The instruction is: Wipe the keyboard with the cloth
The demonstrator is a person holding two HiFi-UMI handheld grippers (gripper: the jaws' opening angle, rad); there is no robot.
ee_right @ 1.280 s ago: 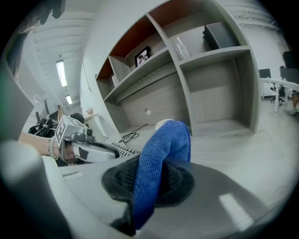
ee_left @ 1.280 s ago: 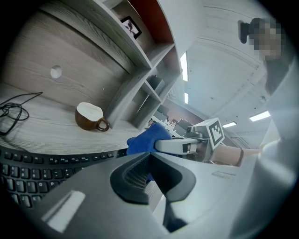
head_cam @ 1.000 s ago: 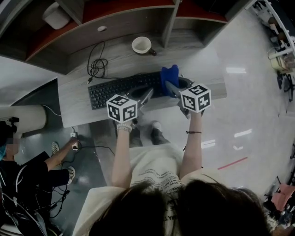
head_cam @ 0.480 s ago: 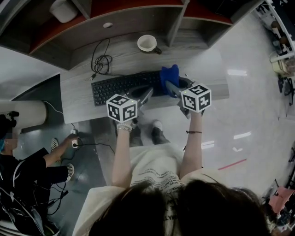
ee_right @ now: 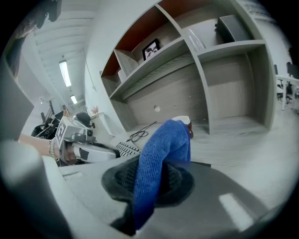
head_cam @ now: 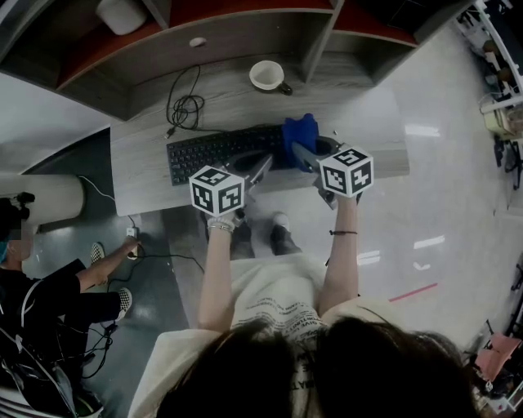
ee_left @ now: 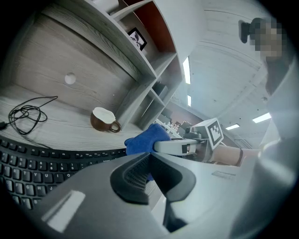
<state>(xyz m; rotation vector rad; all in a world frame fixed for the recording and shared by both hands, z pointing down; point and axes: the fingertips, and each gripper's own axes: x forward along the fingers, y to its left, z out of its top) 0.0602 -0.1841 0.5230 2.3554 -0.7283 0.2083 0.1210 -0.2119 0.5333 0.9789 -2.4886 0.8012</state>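
A black keyboard [head_cam: 214, 153] lies along the front of the grey desk [head_cam: 147, 184]; its keys also show at the lower left of the left gripper view as the keyboard [ee_left: 32, 168]. My right gripper [head_cam: 301, 150] is shut on a blue cloth [head_cam: 300, 139], which hangs over the keyboard's right end. The cloth [ee_right: 161, 161] is pinched between the jaws and sticks up above them. My left gripper [head_cam: 263, 166] is shut with nothing in it, above the keyboard's right half. The cloth [ee_left: 145, 140] shows just beyond its jaws.
A brown mug [head_cam: 268, 76] stands at the back of the desk, the same mug [ee_left: 104, 119] seen left of the cloth. A coiled black cable [head_cam: 185, 106] lies behind the keyboard. Shelves [head_cam: 221, 20] rise behind the desk. A seated person [head_cam: 49, 290] is at the left, on the floor.
The head view has shifted slightly, so the desk and keyboard sit a little further right. Both grippers hold the same places over the keyboard's right end.
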